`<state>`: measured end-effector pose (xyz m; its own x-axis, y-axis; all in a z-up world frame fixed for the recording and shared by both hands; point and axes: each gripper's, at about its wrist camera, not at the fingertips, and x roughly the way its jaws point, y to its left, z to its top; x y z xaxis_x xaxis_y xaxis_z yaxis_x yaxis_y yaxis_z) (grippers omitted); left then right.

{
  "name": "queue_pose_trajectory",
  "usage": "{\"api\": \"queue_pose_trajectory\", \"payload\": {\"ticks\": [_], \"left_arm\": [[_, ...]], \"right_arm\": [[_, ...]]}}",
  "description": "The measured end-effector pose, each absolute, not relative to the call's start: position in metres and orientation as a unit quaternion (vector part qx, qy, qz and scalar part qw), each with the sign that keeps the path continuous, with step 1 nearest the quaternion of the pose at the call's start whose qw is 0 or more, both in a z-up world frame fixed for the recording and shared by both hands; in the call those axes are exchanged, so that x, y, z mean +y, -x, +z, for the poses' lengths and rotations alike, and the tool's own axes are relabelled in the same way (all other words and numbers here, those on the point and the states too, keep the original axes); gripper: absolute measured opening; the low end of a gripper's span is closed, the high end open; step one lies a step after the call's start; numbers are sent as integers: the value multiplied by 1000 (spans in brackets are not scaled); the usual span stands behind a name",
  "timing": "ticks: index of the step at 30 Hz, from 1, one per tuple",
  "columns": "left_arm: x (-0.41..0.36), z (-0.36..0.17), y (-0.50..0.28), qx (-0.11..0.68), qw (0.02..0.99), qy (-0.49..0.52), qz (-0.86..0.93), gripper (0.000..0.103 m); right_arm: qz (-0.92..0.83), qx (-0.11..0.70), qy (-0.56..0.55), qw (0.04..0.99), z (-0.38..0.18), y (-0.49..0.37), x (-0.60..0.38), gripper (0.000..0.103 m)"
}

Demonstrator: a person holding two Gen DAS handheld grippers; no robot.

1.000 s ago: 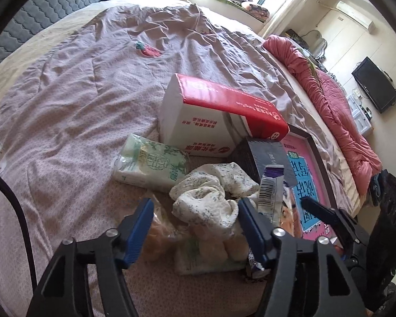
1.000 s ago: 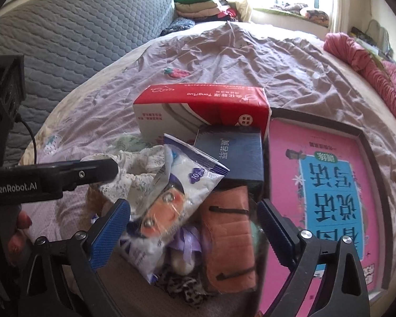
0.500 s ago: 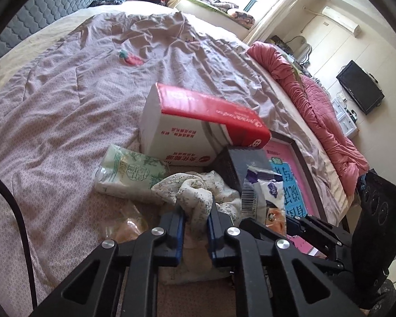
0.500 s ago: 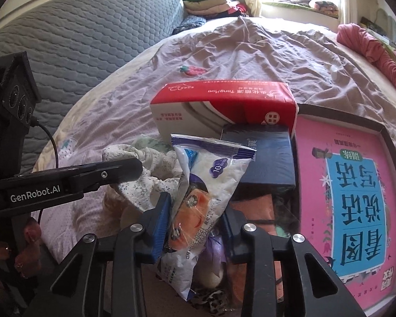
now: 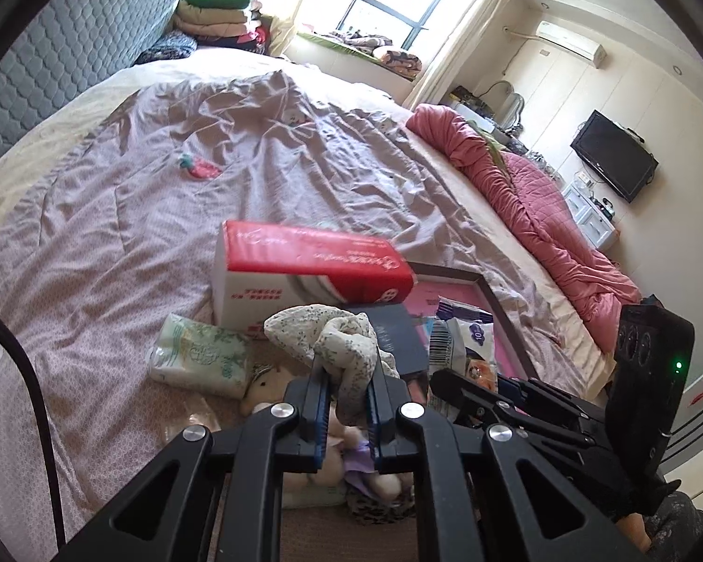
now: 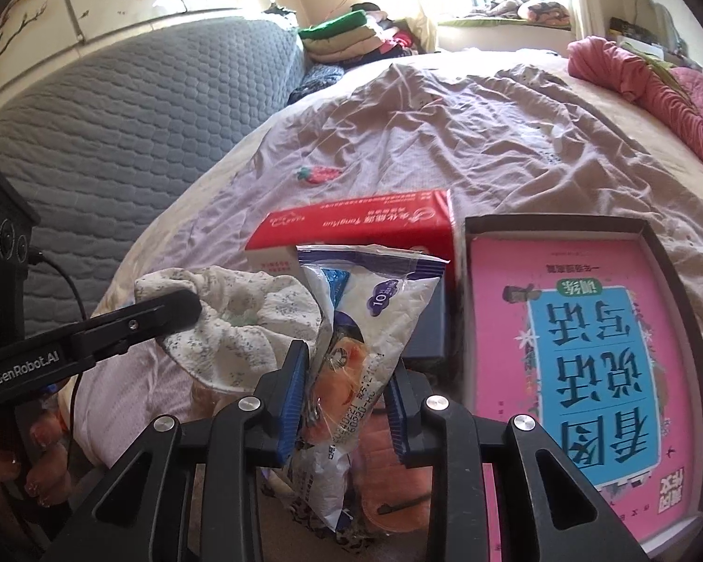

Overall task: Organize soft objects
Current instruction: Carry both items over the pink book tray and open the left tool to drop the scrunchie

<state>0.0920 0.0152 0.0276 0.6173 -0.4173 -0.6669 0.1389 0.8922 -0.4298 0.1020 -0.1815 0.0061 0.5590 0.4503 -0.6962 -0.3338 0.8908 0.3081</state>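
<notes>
while the left gripper [image 5: 347, 403] clenches the floral cloth [image 5: 332, 337] at lower centre, the right gripper [image 6: 347, 398] grips the packet [image 6: 370, 309] beside a box [image 6: 675, 281] holding a pink book [image 6: 581, 351].

A bed [image 5: 117, 243] is covered by a wrinkled mauve sheet [image 5: 304, 150], on which a strawberry motif [image 5: 199, 168] is seen. A red-and-white tissue box [image 5: 304, 271] is set on the sheet, with a green tissue pack [image 5: 197, 360] just beside it and a dark-framed tray [image 6: 651, 243] holding a pink book [image 6: 586, 356] on its other side. A rumpled pink quilt [image 5: 539, 206] is laid along the far edge, and folded clothes [image 5: 215, 18] are stacked by the headboard.
</notes>
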Motion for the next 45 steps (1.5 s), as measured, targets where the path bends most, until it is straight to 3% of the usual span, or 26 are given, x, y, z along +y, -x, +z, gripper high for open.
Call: {"api": "queue_pose_trajectory", "payload": {"ticks": [24,45], "left_arm": [[-109,71,-73,397,887,100,-212,13],[-178,12,-79,457,858,70,-225,13]], "right_arm": [[120,366,-141,912,44,-74,-326,31],[78,427,-136,891,-7,-72,-368,31]]}}
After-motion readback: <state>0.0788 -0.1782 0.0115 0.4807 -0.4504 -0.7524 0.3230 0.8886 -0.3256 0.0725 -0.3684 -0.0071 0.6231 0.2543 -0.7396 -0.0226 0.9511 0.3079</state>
